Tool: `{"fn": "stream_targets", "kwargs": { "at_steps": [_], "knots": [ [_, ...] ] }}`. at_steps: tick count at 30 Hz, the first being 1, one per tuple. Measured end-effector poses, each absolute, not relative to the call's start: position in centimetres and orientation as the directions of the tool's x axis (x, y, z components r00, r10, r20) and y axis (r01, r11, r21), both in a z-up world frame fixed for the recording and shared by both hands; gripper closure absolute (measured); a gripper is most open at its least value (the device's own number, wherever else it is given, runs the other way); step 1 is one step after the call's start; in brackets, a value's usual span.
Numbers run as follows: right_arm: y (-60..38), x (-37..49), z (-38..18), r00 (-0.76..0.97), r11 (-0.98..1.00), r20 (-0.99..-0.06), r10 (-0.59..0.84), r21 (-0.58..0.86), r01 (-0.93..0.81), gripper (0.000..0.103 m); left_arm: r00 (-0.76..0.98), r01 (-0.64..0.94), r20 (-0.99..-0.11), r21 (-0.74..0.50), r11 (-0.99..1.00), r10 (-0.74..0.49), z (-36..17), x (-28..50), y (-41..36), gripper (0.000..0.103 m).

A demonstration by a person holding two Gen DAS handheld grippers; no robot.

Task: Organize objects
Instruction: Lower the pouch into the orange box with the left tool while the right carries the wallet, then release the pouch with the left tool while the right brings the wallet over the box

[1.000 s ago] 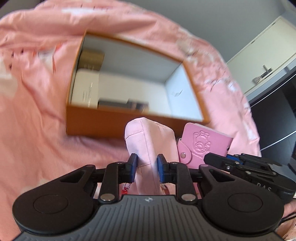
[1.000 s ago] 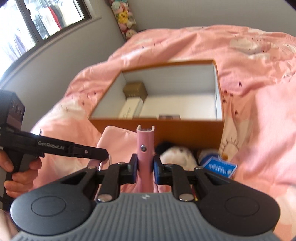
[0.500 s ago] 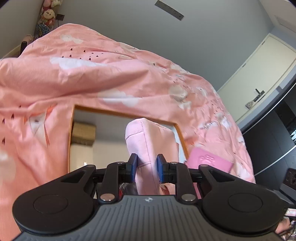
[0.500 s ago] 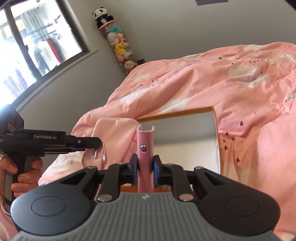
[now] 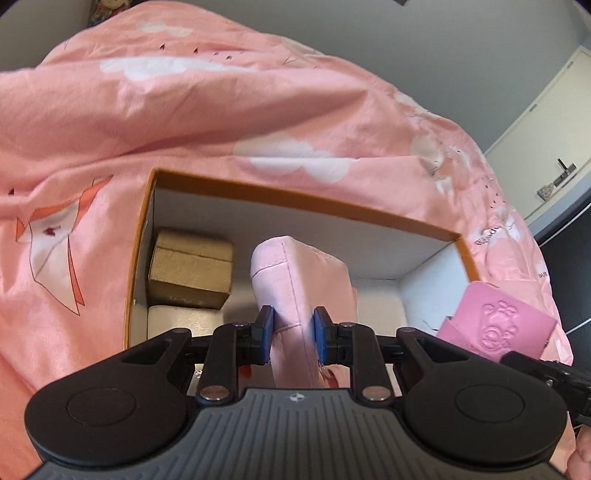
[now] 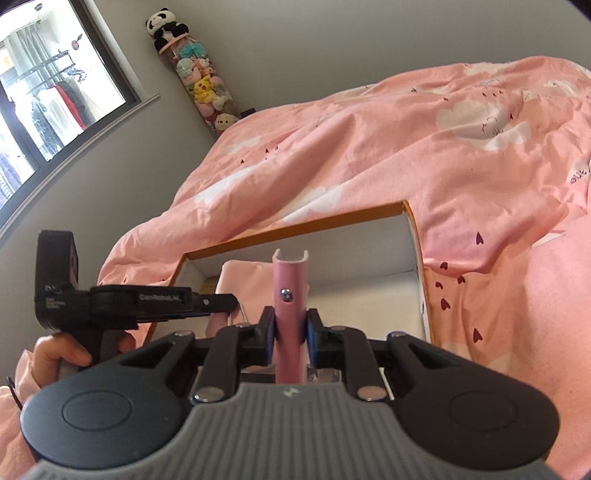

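Left wrist view: fingers [image 5: 268, 334] pinch pink pouch [image 5: 301, 280] between them, over box [image 5: 295, 197].

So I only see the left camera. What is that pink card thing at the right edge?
Observer: The right gripper holds it: a pink wallet, clamped edge-on with a snap button showing.
Operator: Is anyone holding my gripper?
Observer: Yes, a hand grips the handle of the left gripper.
Operator: Anything fun in the room?
Observer: A tall tube of plush toys stands in the corner, with a panda on top.
Operator: And a window?
Observer: Yes, a window on the left, with clothes hanging outside it.
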State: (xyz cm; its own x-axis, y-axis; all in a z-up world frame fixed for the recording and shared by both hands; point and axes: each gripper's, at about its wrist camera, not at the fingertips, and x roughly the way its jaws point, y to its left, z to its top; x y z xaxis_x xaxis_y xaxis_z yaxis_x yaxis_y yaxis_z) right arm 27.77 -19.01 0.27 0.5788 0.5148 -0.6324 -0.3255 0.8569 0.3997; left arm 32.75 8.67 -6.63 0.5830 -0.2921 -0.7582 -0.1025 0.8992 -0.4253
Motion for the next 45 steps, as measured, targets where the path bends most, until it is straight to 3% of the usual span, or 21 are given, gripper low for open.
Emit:
{"fn": "stream_targets", "kwargs": {
  "at_steps": [10, 16, 22, 28, 37, 45],
  "knots": [
    [-18.0, 30.1, -2.3, 0.532, 0.859, -0.674, 0.512, 0.41, -0.307, 0.085, 0.513, -0.1, -0.833, -0.296, 0.95, -0.206, -7.6, 34.2, 7.4, 0.071],
    [-17.5, 31.0, -3.2, 0.504, 0.86, -0.697, 0.51, 0.41, -0.302, 0.085, 0.515, -0.016, -0.856, -0.057, 0.998, -0.041, -7.6, 33.9, 5.0, 0.068],
    [-17.2, 31.9, -3.6, 0.493, 0.861, -0.706, 0.509, 0.424, -0.281, 0.085, 0.533, 0.019, -0.836, -0.142, 0.99, -0.13, -6.0, 32.4, 5.7, 0.063],
    [-15.0, 33.2, -3.2, 0.549, 0.899, -0.713, 0.437, 0.34, -0.276, 0.085, 0.499, 0.035, -0.841, -0.223, 0.974, -0.21, -5.9, 32.4, 6.0, 0.076],
    [-12.4, 34.9, -5.1, 0.483, 0.882, -0.74, 0.469, 0.367, -0.295, 0.085, 0.457, 0.052, -0.855, -0.249, 0.967, -0.245, -7.0, 32.6, 5.7, 0.076],
    [-12.7, 34.9, -5.1, 0.49, 0.886, -0.739, 0.463, 0.366, -0.286, 0.085, 0.348, -0.031, -0.901, -0.287, 0.958, -0.258, -9.0, 33.7, 6.2, 0.08]
  ]
}}
